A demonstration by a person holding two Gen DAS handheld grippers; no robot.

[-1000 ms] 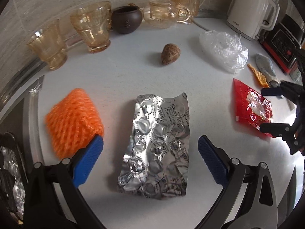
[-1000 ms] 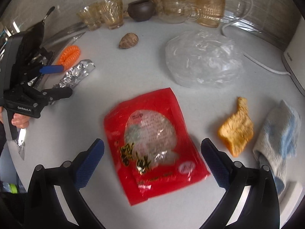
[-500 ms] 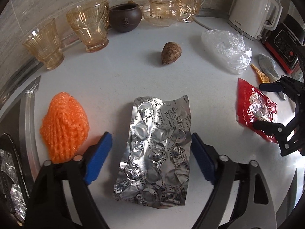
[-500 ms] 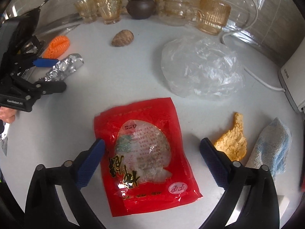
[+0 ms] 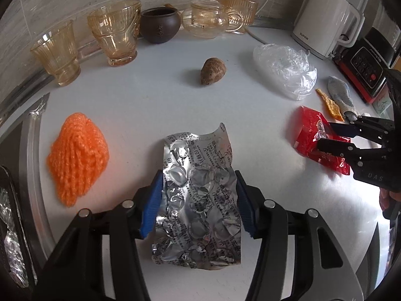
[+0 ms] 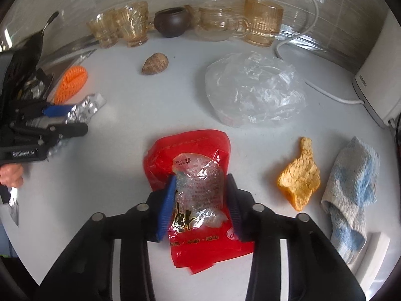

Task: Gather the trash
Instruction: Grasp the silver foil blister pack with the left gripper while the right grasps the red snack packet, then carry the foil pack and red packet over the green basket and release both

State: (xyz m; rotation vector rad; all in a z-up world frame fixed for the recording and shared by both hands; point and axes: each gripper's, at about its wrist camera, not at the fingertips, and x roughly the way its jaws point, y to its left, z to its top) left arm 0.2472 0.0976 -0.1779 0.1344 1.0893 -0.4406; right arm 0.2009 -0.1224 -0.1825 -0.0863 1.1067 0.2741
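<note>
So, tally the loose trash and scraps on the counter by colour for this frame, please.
Silver: 1, foil blister sheet in the left gripper.
Red: 1, red wrapper in the right gripper.
Orange: 2, foam net, orange scrap.
Clear: 1, plastic bag.
Brown: 1, brown shell.
Total: 6.

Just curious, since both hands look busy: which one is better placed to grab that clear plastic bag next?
Right, probably. The clear plastic bag lies just beyond the right gripper and its red wrapper; it is farther from the left gripper.

Foil tray point(image 5: 10, 238) cut off at left edge, cloth point(image 6: 351, 200) partly cropped
</note>
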